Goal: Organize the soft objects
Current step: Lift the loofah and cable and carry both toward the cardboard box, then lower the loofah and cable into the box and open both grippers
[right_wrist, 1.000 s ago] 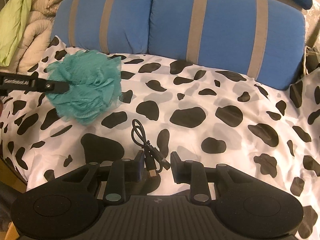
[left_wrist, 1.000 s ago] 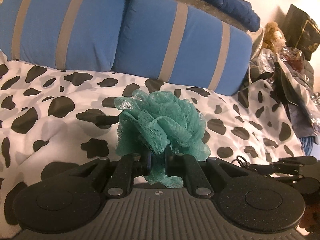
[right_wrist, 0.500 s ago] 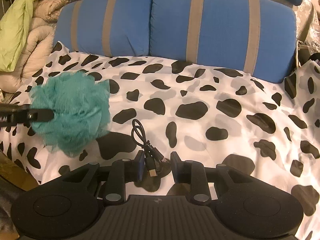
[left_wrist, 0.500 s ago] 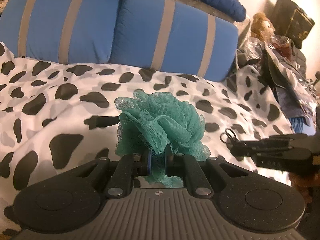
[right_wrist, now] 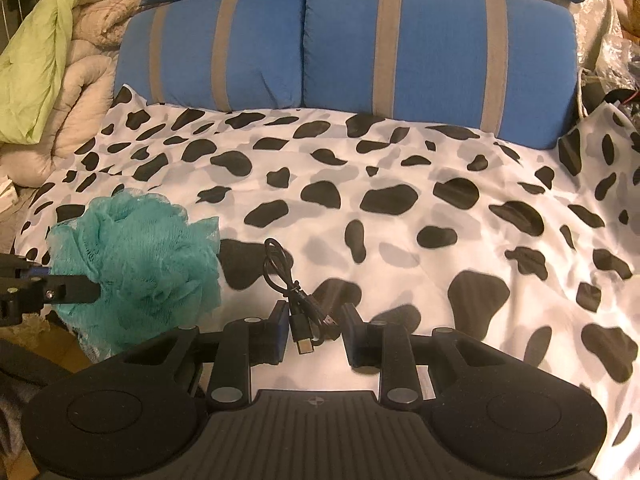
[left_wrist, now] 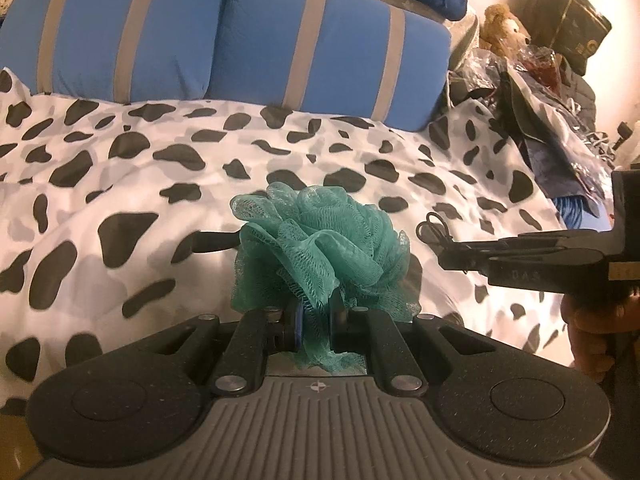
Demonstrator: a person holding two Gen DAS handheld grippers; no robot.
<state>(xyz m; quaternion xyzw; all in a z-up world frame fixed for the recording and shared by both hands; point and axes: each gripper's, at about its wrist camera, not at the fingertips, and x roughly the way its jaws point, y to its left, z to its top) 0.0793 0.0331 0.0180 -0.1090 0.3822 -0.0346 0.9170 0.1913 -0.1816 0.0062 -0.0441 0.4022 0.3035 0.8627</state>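
Note:
A teal mesh bath sponge (left_wrist: 320,248) hangs above the cow-print bedspread (left_wrist: 120,184), and my left gripper (left_wrist: 316,320) is shut on its lower folds. In the right wrist view the same sponge (right_wrist: 140,256) shows at the left, with a left finger (right_wrist: 72,290) reaching into it. My right gripper (right_wrist: 316,320) is shut on a coiled black USB cable (right_wrist: 288,276); the plug hangs between the pads. From the left wrist view the right gripper (left_wrist: 444,256) enters from the right, the cable loop (left_wrist: 434,224) sticking out past its tip, with a hand (left_wrist: 592,332) on its handle.
Two blue pillows with grey stripes (right_wrist: 420,48) stand along the far side of the bed. Folded green and beige bedding (right_wrist: 52,60) is piled at the left. A teddy bear (left_wrist: 500,28), bags and clutter (left_wrist: 560,120) crowd the right end.
Both grippers drew back from the pillows with their loads. The sponge slid down and left in the right wrist view. The right gripper came further into the left wrist view.

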